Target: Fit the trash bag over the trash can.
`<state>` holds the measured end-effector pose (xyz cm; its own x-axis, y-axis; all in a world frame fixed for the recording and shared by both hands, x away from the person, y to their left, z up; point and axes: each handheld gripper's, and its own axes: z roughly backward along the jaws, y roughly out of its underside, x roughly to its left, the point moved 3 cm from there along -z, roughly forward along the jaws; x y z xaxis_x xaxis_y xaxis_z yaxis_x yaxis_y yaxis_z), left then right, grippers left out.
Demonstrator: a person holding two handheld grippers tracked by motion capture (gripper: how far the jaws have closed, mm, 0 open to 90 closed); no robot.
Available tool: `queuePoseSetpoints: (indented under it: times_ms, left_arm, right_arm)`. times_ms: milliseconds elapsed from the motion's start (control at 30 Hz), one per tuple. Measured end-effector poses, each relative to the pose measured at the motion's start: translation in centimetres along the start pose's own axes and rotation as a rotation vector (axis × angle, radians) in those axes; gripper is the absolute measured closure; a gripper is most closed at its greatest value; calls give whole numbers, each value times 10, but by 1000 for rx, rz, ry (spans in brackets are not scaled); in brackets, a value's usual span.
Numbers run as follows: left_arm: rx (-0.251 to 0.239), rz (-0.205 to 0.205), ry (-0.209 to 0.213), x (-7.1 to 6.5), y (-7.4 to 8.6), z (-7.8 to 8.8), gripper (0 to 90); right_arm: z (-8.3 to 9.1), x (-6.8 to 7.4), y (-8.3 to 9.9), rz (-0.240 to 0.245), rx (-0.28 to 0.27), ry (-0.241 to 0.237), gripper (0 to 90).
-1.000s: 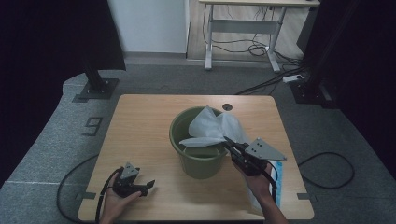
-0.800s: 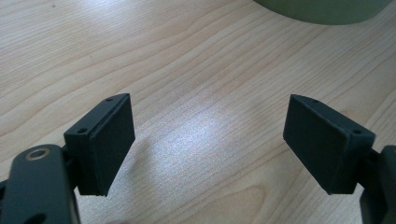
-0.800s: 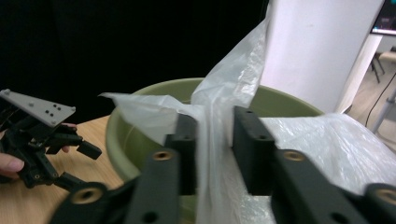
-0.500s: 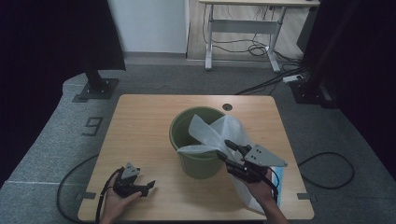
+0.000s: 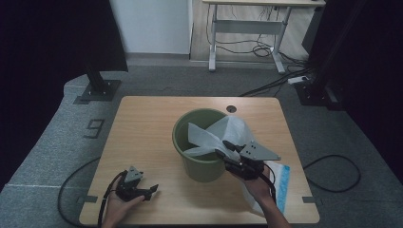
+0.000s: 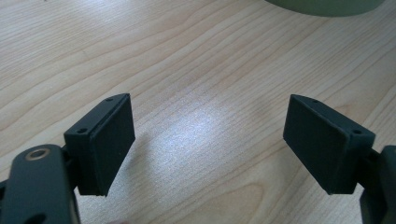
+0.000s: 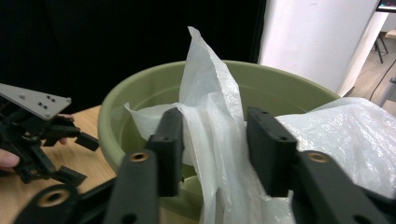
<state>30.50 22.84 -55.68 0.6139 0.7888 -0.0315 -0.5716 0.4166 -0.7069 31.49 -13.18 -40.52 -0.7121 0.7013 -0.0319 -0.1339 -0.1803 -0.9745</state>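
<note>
Now | right gripper (image 5: 227, 149) at near rim of green bucket (image 5: 202, 161), jaws apart around white plastic bag (image 7: 212, 126) draped over rim ahead | left gripper (image 5: 142, 192) spread wide, empty, low over wooden table (image 5: 142, 123)

A crumpled white plastic bag (image 5: 223, 135) drapes over the green bucket's (image 5: 202, 164) rim.
</note>
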Motion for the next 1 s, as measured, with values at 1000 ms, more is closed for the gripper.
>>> queuePoseSetpoints:
  times_ms: [1000]
  left_arm:
    - [4, -2, 3, -2, 0, -2, 164]
  right_arm:
    - [75, -2, 22, -52, -74, 33, 271]
